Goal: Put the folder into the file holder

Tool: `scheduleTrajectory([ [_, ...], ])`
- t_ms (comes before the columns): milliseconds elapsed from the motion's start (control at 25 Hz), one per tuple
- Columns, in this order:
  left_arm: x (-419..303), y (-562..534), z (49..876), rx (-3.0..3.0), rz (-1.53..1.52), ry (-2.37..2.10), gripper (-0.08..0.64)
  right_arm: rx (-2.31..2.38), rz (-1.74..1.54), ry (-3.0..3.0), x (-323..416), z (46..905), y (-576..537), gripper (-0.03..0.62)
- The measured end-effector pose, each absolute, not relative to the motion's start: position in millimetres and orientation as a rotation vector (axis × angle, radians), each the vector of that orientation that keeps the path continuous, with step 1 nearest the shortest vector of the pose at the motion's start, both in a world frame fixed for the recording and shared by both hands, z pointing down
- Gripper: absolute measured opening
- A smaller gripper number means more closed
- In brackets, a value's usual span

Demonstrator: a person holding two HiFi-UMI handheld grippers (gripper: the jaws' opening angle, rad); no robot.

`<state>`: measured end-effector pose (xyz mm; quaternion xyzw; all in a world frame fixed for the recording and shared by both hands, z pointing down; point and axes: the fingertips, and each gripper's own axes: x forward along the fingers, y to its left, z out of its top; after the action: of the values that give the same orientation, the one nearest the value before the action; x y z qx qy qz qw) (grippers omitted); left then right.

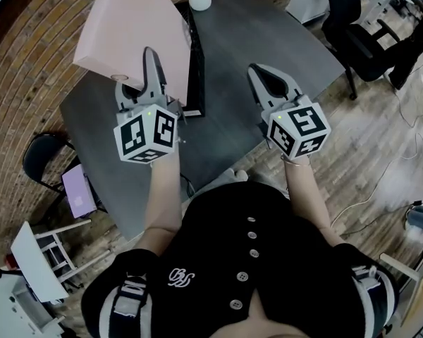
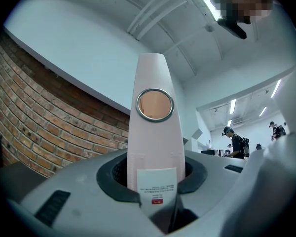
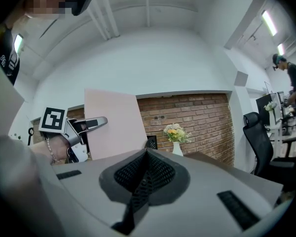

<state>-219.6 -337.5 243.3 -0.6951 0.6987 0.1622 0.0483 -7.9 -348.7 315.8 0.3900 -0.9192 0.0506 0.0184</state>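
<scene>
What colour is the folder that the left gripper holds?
Pale pink. The flat folder shows best in the head view.

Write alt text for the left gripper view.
A pink folder fills the centre, its spine clamped between the fingers of the left gripper, a metal-ringed hole higher up. Brick wall at left; people far off at right.
</scene>
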Motion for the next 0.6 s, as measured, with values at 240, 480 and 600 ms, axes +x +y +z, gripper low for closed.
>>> scheduleTrajectory([
  [240,-224,-350,253,-2.131,0.484,2.133,0.137,1.216,0.187,-2.826,-14,325,-355,0.002],
  [480,-228,-357,263,-2.126,0.494,2.141,0.137,1.207,0.212,-2.805,-21,334,-358,0.003],
  [600,-226,-362,268,-2.130,0.497,2.131,0.137,1.202,0.225,-2.793,-22,339,-361,0.003],
])
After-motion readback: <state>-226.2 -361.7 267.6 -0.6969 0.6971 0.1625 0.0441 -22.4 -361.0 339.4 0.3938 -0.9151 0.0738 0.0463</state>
